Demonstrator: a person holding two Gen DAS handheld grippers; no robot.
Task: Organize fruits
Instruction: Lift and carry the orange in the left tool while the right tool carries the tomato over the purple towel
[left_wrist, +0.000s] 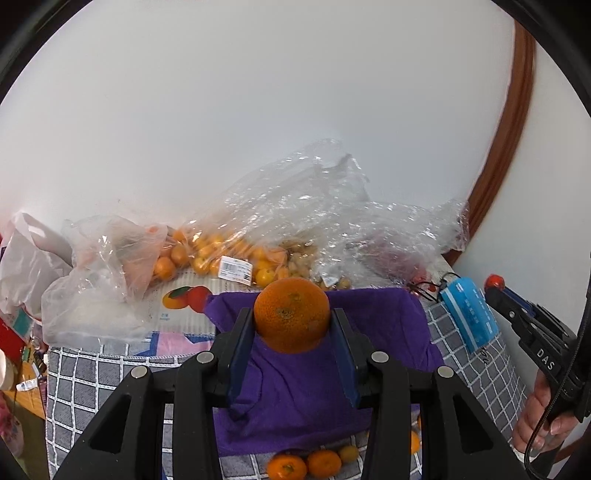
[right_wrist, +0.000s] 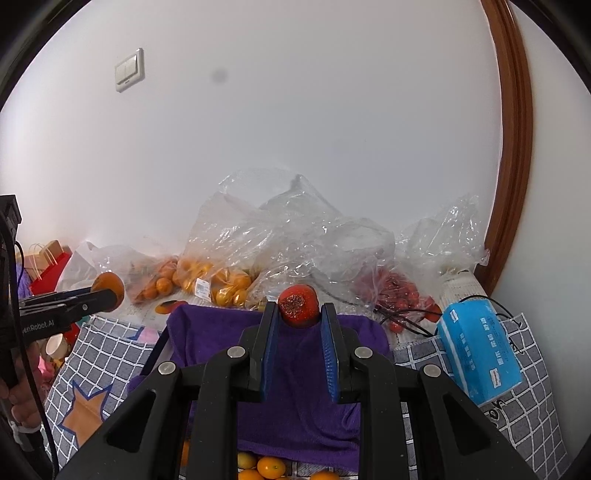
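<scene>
My left gripper (left_wrist: 292, 320) is shut on a large orange (left_wrist: 291, 314) and holds it above a purple cloth (left_wrist: 295, 398). It also shows at the left of the right wrist view (right_wrist: 110, 291), orange in its tips. My right gripper (right_wrist: 298, 310) is shut on a small red fruit (right_wrist: 298, 305) above the same purple cloth (right_wrist: 295, 402). It shows at the right of the left wrist view (left_wrist: 495, 286). Loose small oranges (left_wrist: 303, 465) lie at the cloth's near edge; they show in the right wrist view too (right_wrist: 269, 467).
Clear plastic bags (left_wrist: 295, 206) lie by the wall, holding small oranges (left_wrist: 207, 254) and red fruits (right_wrist: 402, 291). A blue tissue pack (right_wrist: 480, 350) lies at right on the checked grey cloth (left_wrist: 88, 373). A brown door frame (right_wrist: 513, 147) stands at right.
</scene>
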